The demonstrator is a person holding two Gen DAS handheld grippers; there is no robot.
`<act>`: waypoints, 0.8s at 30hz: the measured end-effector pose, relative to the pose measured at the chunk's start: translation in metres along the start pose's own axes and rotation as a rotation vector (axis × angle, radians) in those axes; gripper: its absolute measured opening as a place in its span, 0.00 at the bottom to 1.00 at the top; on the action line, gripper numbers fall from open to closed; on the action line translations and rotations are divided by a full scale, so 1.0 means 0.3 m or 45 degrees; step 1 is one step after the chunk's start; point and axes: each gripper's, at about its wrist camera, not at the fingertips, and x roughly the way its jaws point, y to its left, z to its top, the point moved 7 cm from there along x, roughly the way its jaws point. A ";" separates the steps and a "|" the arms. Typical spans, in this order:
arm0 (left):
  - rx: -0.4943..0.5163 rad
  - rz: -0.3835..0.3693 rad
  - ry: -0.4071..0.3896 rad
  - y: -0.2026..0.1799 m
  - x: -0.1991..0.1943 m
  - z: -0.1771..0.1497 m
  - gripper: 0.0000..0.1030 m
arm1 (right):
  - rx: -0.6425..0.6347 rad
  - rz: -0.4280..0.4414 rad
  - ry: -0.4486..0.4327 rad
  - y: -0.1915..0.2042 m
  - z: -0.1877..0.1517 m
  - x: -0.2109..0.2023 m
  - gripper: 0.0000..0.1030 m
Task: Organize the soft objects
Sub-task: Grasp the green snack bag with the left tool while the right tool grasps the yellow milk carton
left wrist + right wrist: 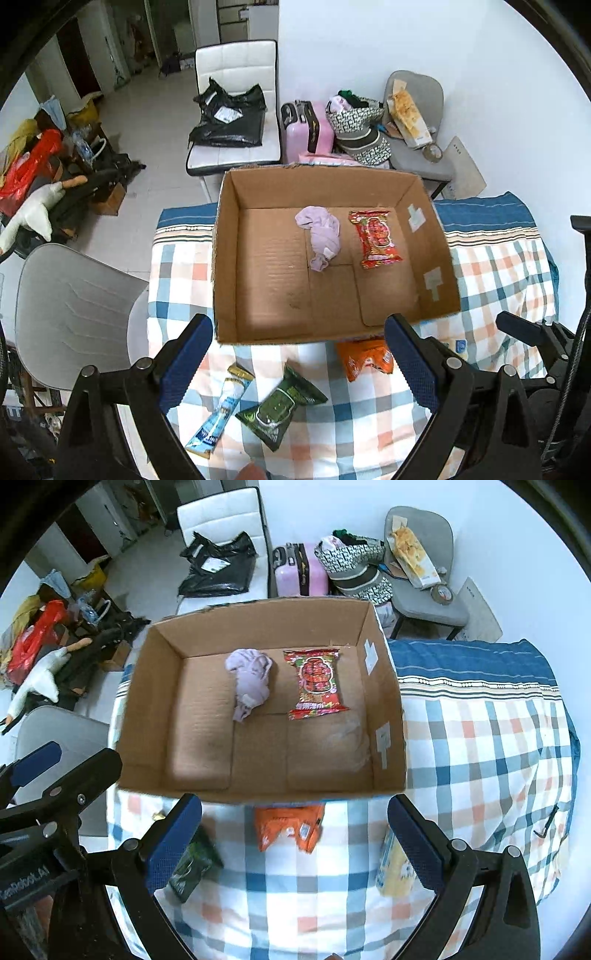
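Two items boxed: purple cloth and red packet lie side by side in the cardboard box.
Left tongs: wide, empty.
Right tongs: wide, empty.
Still out: green packet, blue sachet, orange packet on the checked tabletop.
Advice: pinch one packet mid-body, lift clear over the near wall.
Right view only: yellow packet.

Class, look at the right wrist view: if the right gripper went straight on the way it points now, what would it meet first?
Most likely the orange snack packet, lying on the checked cloth between the open right gripper and the cardboard box. Depth is unclear; a higher line would meet the box's near wall.
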 end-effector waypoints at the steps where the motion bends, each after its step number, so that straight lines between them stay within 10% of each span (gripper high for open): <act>1: 0.001 -0.004 -0.006 -0.007 -0.019 -0.007 0.93 | -0.003 0.009 -0.007 0.002 -0.011 -0.017 0.99; 11: 0.025 0.189 0.002 0.001 -0.022 -0.111 0.93 | 0.041 0.057 0.007 -0.069 -0.111 -0.104 0.99; 24: 0.156 0.305 0.535 0.036 0.530 -0.474 0.93 | 0.302 -0.048 0.323 -0.386 -0.380 0.267 0.99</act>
